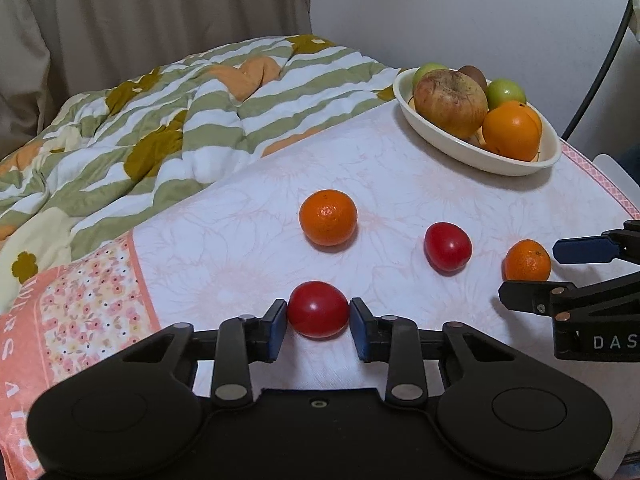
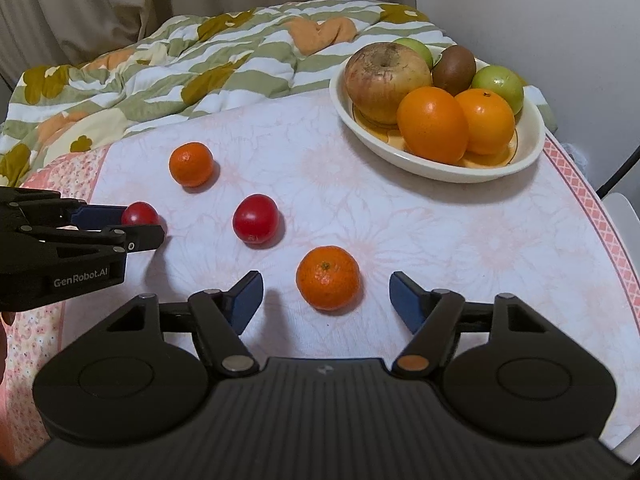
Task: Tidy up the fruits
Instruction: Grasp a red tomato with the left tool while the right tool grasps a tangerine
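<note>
1. The left gripper (image 1: pixel 319 322) is clenched on a red tomato (image 1: pixel 318 309) at six o'clock on the tablecloth (image 1: pixel 248 264); lift straight, squeezing no harder.
2. The right gripper (image 2: pixel 326 300) stands released around a small mandarin (image 2: pixel 328 277), pads apart from it; close centred.
3. At one o'clock, the cream bowl (image 2: pixel 532 148) holds a bruised apple (image 2: pixel 386 80), two oranges, two green fruits, probably a kiwi.

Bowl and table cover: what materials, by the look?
Bowl: cream, smooth, soft sheen and thick rounded rim; likely melamine or glazed ceramic, can't tell which. Table cover: pale pink floral print, faintly textured, matte; looks like coated cloth or vinyl.
</note>
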The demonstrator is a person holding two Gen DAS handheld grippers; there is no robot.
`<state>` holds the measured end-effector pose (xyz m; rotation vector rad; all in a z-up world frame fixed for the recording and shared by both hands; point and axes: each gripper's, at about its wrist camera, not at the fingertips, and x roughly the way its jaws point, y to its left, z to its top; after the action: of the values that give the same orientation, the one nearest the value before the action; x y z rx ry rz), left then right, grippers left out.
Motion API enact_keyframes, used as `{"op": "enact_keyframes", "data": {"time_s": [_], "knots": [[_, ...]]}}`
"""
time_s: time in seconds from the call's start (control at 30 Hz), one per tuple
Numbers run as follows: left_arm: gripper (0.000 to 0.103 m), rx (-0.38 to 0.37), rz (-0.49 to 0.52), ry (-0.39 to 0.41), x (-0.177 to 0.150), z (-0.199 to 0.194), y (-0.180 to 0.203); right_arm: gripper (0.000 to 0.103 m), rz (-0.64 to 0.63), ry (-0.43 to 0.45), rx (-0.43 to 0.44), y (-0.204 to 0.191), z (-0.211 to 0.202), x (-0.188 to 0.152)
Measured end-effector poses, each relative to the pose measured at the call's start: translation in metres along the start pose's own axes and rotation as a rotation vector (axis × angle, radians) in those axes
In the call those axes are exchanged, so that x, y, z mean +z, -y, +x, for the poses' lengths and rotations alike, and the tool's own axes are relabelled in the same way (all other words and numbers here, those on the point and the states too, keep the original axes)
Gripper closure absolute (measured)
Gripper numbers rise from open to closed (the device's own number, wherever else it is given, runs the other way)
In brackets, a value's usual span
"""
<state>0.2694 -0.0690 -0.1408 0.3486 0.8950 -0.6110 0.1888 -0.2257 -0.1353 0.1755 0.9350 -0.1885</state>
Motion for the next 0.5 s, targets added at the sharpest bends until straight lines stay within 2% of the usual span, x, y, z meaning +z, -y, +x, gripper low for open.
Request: {"op": "enact_keyframes", "data": {"time_s": [0.43, 0.5], "knots": [[0.067, 0.008, -0.028, -0.002, -0.011, -0.016, 0.000, 0.039, -0.023, -0.003, 0.000, -0.003, 0.007, 0.001], [0.067, 0.012, -0.034, 0.002, -0.012, -0.021, 0.000, 0.052, -0.032, -0.004, -0.004, -0.005, 0.008, 0.000]]}}
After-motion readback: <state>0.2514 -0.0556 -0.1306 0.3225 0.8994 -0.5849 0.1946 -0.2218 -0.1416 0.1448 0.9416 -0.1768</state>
